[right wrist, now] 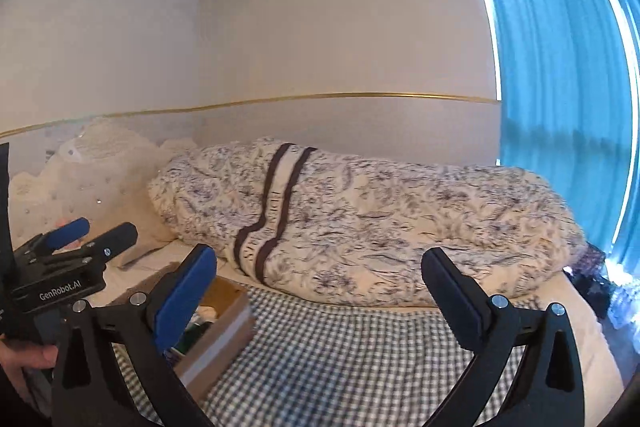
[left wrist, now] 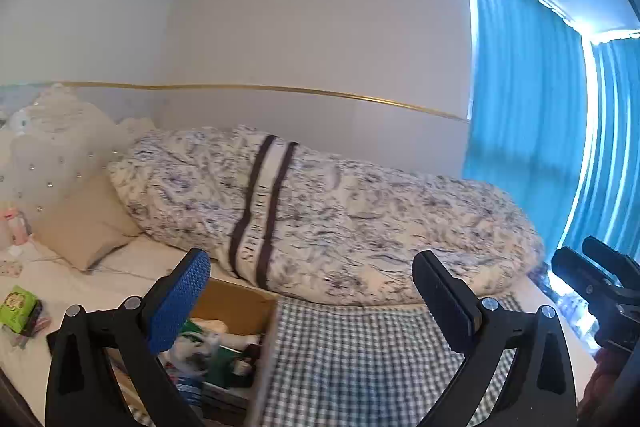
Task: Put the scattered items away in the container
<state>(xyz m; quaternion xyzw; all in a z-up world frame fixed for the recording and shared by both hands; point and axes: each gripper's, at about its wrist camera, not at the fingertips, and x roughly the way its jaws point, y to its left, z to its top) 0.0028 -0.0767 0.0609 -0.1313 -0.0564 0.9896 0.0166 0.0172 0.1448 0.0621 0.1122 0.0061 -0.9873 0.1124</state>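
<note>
Bed (right wrist: 360, 359): both hand-held grippers, left (left wrist: 312, 291) & right (right wrist: 320, 291), wide apart, nothing held.

Daylight pours in from my right through the blue curtains (right wrist: 560, 75), blowing out white along their edges. The wall (left wrist: 320, 27) sits softly lit. My fisheye views bend the gold trim (left wrist: 260, 89), darken the corners, and smear the quilt (right wrist: 360, 211) slightly.

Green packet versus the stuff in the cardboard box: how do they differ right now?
The green packet lies loose on the white sheet, left of and outside the cardboard box; the items in the box are already packed between its walls. The packet is a single bright green piece; the boxed items are a mixed pile of white, green and dark things. Neither is held: the left gripper is open and empty.
</note>
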